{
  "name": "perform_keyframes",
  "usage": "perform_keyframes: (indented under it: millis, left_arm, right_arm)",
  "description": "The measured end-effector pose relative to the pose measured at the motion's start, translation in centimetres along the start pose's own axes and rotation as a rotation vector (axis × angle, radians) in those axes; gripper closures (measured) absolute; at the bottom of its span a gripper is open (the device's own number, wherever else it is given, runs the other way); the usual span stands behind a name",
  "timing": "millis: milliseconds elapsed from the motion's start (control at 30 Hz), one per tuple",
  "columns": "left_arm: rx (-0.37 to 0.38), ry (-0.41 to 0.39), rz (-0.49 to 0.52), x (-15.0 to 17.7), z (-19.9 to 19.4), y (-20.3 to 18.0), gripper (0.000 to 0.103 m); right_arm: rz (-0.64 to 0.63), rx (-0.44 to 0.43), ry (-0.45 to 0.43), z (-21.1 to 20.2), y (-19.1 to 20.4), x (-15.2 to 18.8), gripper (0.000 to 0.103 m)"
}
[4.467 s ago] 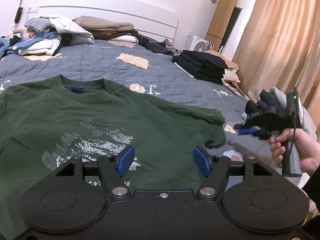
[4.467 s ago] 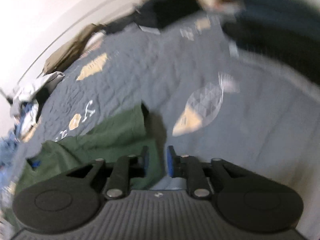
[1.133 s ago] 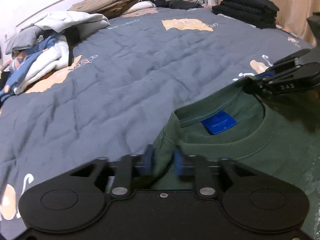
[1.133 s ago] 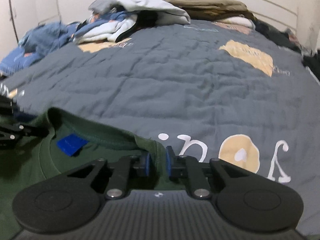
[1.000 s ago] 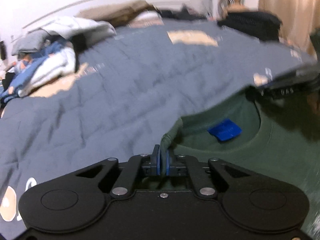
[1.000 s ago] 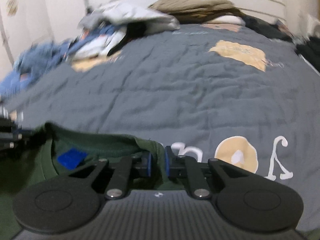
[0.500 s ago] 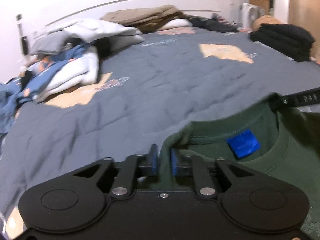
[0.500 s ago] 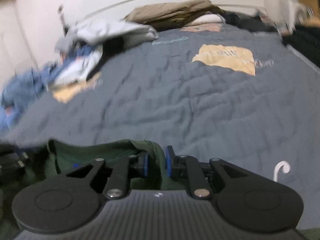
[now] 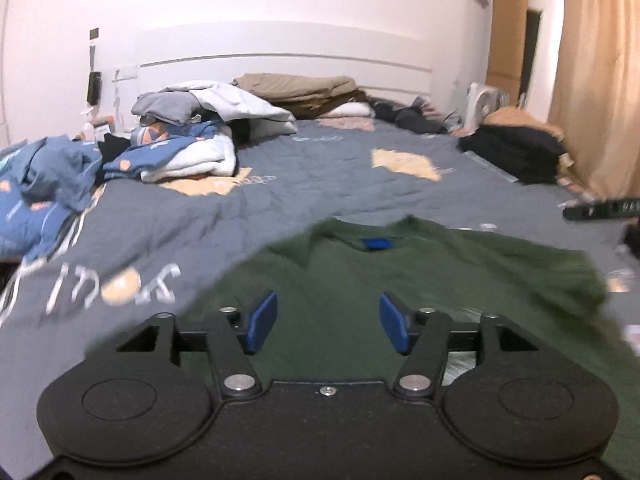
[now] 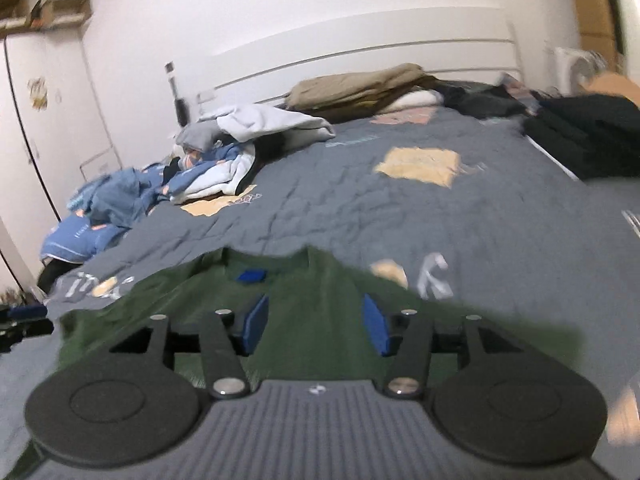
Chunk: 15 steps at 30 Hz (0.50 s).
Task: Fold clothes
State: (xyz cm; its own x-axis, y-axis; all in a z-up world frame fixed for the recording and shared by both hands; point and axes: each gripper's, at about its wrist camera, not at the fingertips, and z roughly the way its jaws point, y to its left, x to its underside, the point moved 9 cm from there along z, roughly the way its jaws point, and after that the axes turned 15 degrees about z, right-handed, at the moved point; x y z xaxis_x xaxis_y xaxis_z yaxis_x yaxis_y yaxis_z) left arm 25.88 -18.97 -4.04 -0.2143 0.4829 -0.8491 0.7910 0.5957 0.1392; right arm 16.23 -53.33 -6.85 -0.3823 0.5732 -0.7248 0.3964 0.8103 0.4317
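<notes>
A dark green T-shirt lies spread on the grey bed, its collar with a blue label pointing toward the headboard. My left gripper hovers open over the shirt's body, nothing between its blue pads. In the right wrist view the same green T-shirt lies below my right gripper, which is also open and empty. The tip of the right gripper shows at the right edge of the left wrist view. The shirt's lower part is hidden under both grippers.
The grey quilt stretches back to a white headboard. Loose blue and white clothes are heaped at the left, tan folded items at the headboard, a black folded stack at the right near a fan and curtain.
Both grippers were shut on the shirt's shoulders beside the collar; now both are open and drawn back and up. The shirt lies released on the bed.
</notes>
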Motion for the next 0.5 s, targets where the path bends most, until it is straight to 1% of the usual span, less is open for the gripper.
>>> perform_keyframes:
  millis: [67, 200, 333, 400, 500]
  left_arm:
    - [0.001, -0.002, -0.040, 1.0, -3.0, -2.2, 0.042]
    - [0.013, 0.014, -0.080, 3.3, -6.9, -6.5, 0.041]
    - [0.056, 0.025, -0.126, 5.8, -9.5, -11.5, 0.041]
    - [0.074, 0.032, -0.136, 7.3, -10.4, -13.9, 0.041]
    - [0.086, 0.065, -0.141, 9.8, -11.3, -16.7, 0.041]
  right_arm:
    - [0.023, 0.015, 0.006, -3.0, -0.8, 2.6, 0.048]
    - [0.070, 0.044, 0.018, -8.9, -2.4, 7.7, 0.044]
    - [0.116, 0.072, 0.031, -14.8, -3.9, 12.8, 0.043]
    - [0.127, 0.062, 0.056, -16.0, -4.1, 14.8, 0.043]
    - [0.126, 0.049, 0.082, -18.1, -4.2, 17.7, 0.043]
